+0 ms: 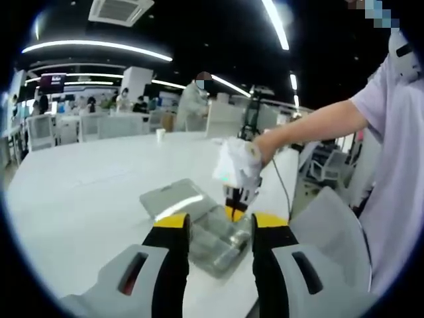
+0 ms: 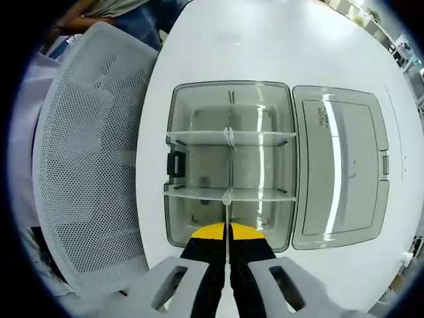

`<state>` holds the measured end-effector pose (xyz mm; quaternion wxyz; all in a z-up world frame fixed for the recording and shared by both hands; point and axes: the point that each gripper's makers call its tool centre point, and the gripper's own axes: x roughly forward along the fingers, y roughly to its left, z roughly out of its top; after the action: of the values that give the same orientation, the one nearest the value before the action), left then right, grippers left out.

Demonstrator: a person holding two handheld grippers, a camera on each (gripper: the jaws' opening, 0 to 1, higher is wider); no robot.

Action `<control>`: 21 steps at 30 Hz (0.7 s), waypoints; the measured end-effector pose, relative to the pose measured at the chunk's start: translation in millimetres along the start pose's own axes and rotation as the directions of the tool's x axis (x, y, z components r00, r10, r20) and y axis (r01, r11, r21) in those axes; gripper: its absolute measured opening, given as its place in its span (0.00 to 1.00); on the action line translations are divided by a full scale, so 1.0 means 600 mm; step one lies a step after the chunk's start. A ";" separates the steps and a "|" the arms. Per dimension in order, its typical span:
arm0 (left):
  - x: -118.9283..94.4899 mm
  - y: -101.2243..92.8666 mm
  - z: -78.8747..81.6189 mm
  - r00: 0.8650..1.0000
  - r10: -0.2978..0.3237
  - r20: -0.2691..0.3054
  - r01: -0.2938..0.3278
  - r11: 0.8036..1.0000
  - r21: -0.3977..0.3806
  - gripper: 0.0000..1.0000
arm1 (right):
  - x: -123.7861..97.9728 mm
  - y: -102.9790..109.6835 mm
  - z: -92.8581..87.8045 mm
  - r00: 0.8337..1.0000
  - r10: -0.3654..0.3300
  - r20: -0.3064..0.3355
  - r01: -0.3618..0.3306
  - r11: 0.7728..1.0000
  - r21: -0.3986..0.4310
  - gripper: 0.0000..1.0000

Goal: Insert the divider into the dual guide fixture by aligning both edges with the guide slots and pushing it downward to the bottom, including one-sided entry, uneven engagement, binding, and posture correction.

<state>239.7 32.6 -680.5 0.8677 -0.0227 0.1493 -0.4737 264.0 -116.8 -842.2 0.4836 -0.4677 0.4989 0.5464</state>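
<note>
My right tongs (image 2: 228,246) are pinching a thin clear divider (image 2: 228,218) edge-on between the yellow-tipped jaws. The divider stands over the near end of the clear box (image 2: 228,165), running along its middle line. The box sits open on the white tabletop (image 2: 265,46), with its lid (image 2: 339,169) folded flat to the right in this view. Two clear cross dividers (image 2: 228,138) already span the box, and my divider meets the nearer one at its centre. A latch (image 2: 174,165) shows on the box's left wall. A white mesh chair back (image 2: 86,159) lies just left of the tabletop edge.

My left tongs (image 1: 220,228) are spread, jaws apart and holding nothing, hovering near the box (image 1: 218,242), which lies between them with its lid (image 1: 173,199) beyond. Here the right tongs (image 1: 237,199) come down onto the box from above, carried by a gloved hand (image 1: 238,162). People sit at tables far behind.
</note>
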 end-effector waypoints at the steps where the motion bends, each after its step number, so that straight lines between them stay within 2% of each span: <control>1: -0.001 0.000 0.000 1.000 0.001 0.001 -0.001 1.000 0.002 0.35 | 0.000 0.000 0.000 1.000 0.000 0.000 0.000 1.000 -0.001 0.00; 21: -0.003 0.003 0.003 1.000 0.008 0.009 -0.008 1.000 0.004 0.35 | 0.004 0.000 0.000 1.000 -0.002 0.005 0.002 1.000 0.005 0.00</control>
<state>240.8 34.8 -678.5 0.8703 -0.0225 0.1448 -0.4701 264.0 -116.7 -844.4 0.4866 -0.4654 0.4987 0.5458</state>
